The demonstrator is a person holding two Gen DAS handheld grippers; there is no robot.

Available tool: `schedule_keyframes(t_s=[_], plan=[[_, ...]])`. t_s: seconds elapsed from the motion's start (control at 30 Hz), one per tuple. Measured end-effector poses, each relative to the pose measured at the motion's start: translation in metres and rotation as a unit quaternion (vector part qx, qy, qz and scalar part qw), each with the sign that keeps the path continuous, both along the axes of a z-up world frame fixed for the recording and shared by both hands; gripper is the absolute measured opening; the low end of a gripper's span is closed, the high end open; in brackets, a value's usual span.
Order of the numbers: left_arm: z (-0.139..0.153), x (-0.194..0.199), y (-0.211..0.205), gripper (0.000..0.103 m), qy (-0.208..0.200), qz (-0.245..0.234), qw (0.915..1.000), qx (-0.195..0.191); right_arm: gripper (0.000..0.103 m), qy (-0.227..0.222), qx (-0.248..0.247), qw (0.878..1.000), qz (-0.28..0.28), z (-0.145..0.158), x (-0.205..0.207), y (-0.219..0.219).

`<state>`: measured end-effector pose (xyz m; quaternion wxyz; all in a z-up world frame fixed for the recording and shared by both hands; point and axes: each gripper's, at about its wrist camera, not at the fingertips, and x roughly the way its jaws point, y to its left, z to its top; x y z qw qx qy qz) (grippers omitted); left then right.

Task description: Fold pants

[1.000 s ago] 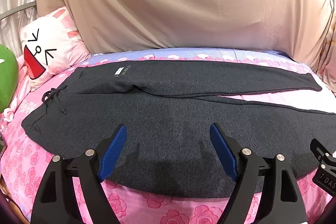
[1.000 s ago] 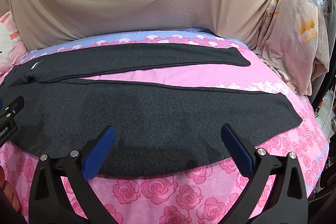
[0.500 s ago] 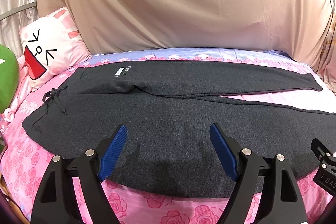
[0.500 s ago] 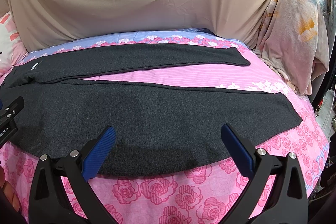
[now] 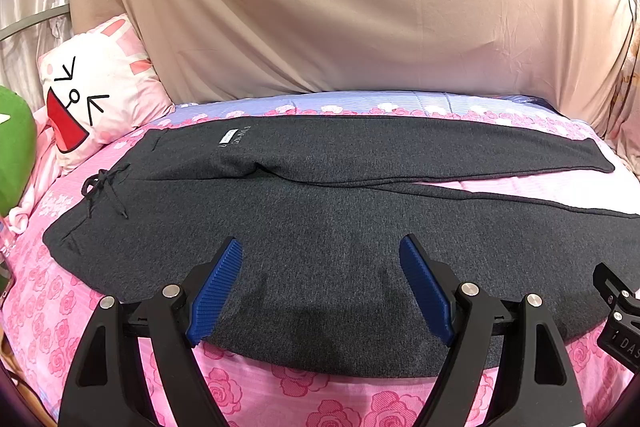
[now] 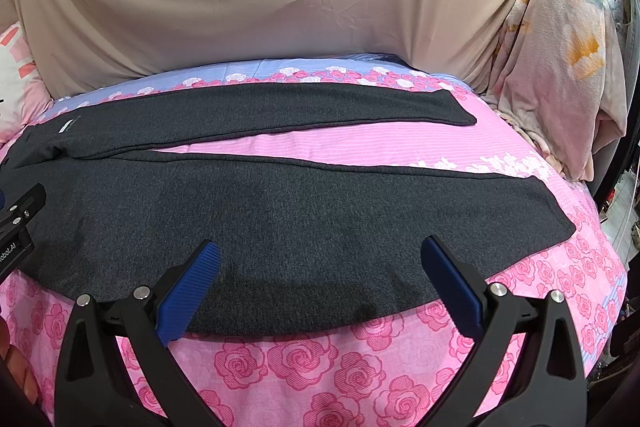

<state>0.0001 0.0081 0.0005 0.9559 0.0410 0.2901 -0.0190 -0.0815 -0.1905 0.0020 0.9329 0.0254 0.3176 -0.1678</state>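
Note:
Dark grey pants (image 5: 328, 211) lie flat on the bed, waistband with drawstring (image 5: 102, 189) at the left, both legs spread apart toward the right. In the right wrist view the pants (image 6: 280, 215) show the near leg and the far leg (image 6: 280, 111) with pink sheet between them. My left gripper (image 5: 320, 267) is open and empty, hovering above the near edge by the hip. My right gripper (image 6: 320, 263) is open and empty, above the near leg's lower edge.
The bed has a pink rose sheet (image 6: 320, 359). A white cartoon pillow (image 5: 92, 95) and a green plush (image 5: 14, 147) sit at the left. A beige drape (image 5: 340, 7) covers the back. A floral cloth (image 6: 560, 67) hangs at the right.

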Motion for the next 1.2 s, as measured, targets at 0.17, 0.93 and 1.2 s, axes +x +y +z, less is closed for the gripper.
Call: schedule_keyframes(t_s=[0.17,0.93,1.2], plan=[[0.0001,0.0005,-0.0004,0.078,0.0,0.0,1.0,0.001,0.098,0.0,0.0,1.0,0.0,0.0,0.0,0.0001],[-0.0001,0.0005,-0.0004,0.078,0.001,0.0,1.0,0.001,0.098,0.002,0.003,1.0,0.001,-0.0022,-0.0024,0.0001],[-0.0001,0.0004,-0.0004,0.078,0.001,0.0,1.0,0.001,0.098,0.002,0.003,1.0,0.001,-0.0019,-0.002,-0.0005]])
